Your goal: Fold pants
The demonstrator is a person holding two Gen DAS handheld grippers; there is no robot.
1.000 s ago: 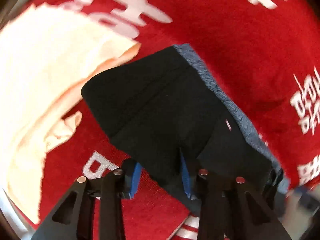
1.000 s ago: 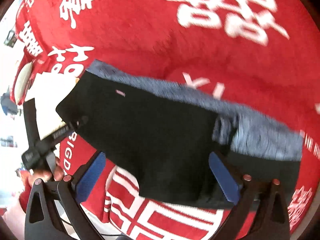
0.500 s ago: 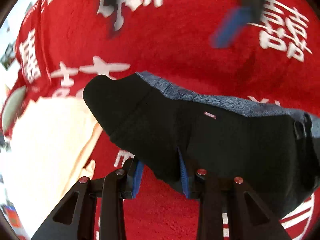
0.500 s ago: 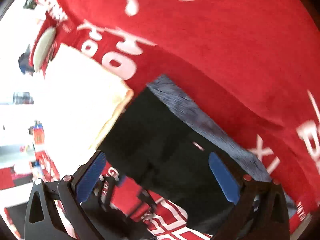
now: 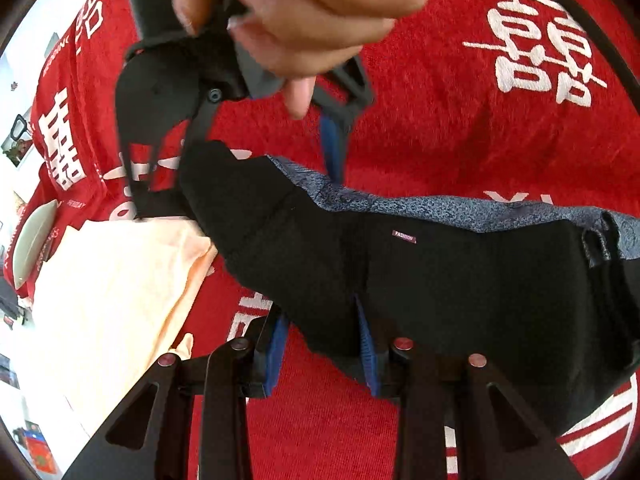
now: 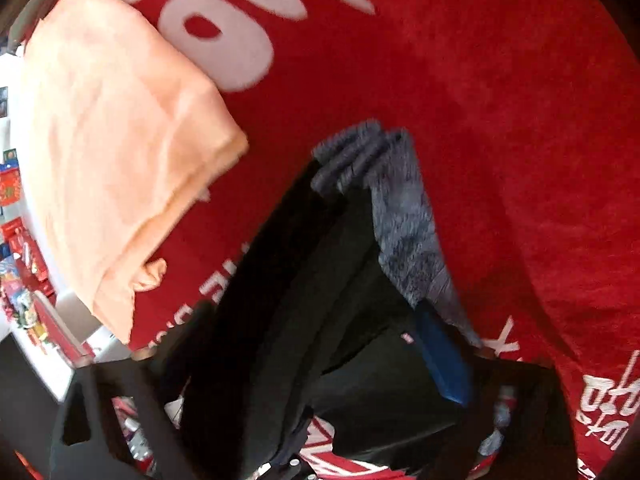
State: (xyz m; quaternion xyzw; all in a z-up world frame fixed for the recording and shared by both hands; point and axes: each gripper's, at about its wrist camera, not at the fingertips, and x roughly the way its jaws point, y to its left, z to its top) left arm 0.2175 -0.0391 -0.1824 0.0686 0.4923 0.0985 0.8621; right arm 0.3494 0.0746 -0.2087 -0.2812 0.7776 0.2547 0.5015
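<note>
- Surface: red blanket [image 5: 440, 128] with white characters, covers the whole work area. Seen in both wrist views.
- Room: bright, washed-out strip at far left of both views; small coloured items there, too blurred to name.
- Pale plate [image 5: 30, 240] sits at the left edge of the blanket in the left wrist view.
- Folded peach cloth [image 6: 116, 132] lies on the blanket, left of the pants; near edge just beside them.
- No containers visible.
- Black pants [image 5: 420, 280] with a grey-blue waistband [image 5: 460, 206], lying across the blanket; small "FASHION" label [image 5: 404, 237] near the band.
- Left gripper [image 5: 322, 350]: blue pads pinching the near edge of the pants, cloth bunched between them.
- Right gripper [image 5: 256, 148]: seen from the left wrist view above the far corner of the pants, held by the person's hand [image 5: 304, 12]. One blue pad [image 6: 440, 356] shows in the right wrist view, black fabric lying against it; other finger hidden, so jaw state cannot be told.
- Versus half a second ago: the right gripper has swung in close over the far corner; earlier it was a blur at the top of the left view. Left pinch unchanged. Right view now sits much closer to the pants, fabric filling the lower middle.
</note>
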